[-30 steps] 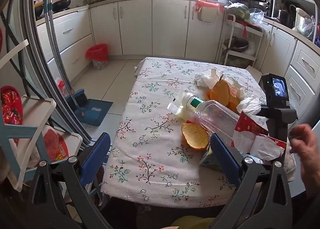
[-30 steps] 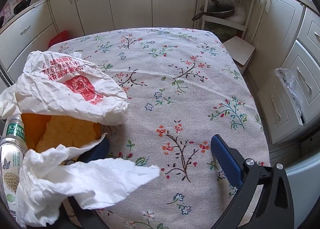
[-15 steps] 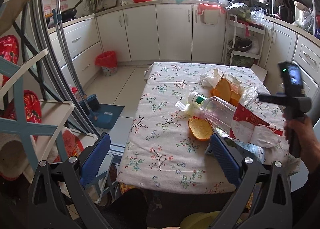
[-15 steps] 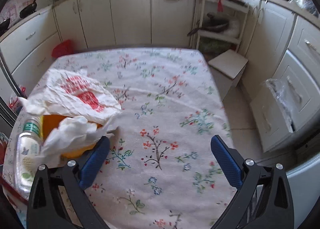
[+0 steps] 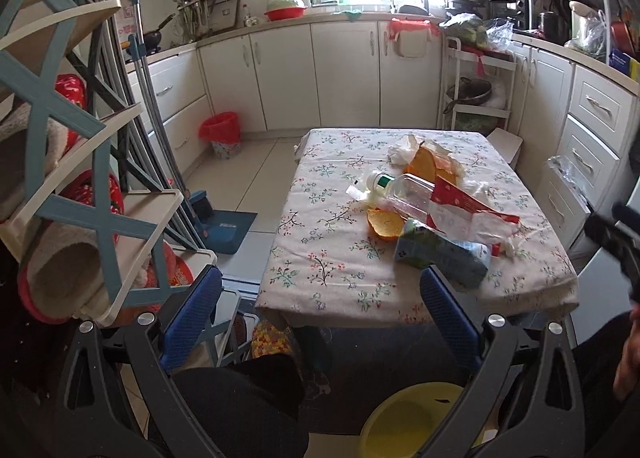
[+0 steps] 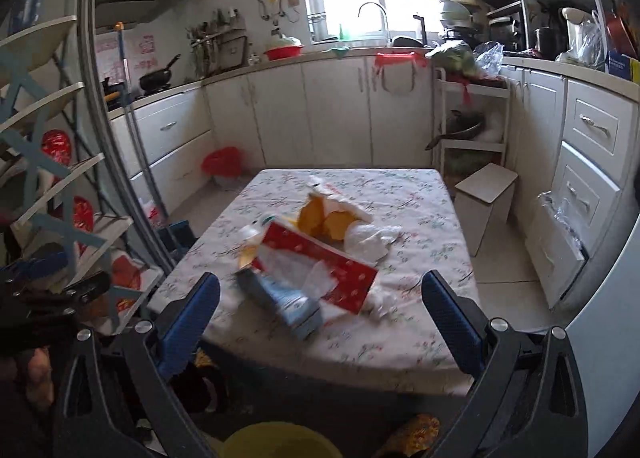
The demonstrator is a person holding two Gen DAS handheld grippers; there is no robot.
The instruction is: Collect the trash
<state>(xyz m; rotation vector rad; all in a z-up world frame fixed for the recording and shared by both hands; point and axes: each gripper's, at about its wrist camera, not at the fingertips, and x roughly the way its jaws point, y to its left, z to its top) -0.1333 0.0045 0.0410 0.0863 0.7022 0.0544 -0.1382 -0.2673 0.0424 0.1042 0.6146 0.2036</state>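
Note:
Trash lies in a heap on the small table with the floral cloth (image 5: 328, 270) (image 6: 420, 218): a clear plastic bottle (image 5: 404, 194), orange peel halves (image 5: 386, 223) (image 6: 322, 218), a red tissue box (image 5: 468, 204) (image 6: 320, 266), a blue-green carton (image 5: 440, 254) (image 6: 280, 298) and crumpled tissues (image 5: 404, 148) (image 6: 368, 242). My left gripper (image 5: 320, 306) is open and holds nothing, short of the table's near edge. My right gripper (image 6: 320, 314) is open too, pulled back from the table. A yellow bin (image 5: 408, 422) (image 6: 276, 442) stands on the floor below both grippers.
A red-lined waste bin (image 5: 221, 134) (image 6: 222, 162) stands by the far cabinets. A shelf rack (image 5: 80, 186) with a broom and dustpan (image 5: 224, 226) is at the left. A white stool (image 6: 486, 202) and drawers (image 6: 576, 194) flank the table's right side. A person's hand (image 5: 628, 358) shows at right.
Both grippers have drawn back and up from the table. The trash pile that filled the right wrist view now lies farther off, and the yellow bin has come into view below.

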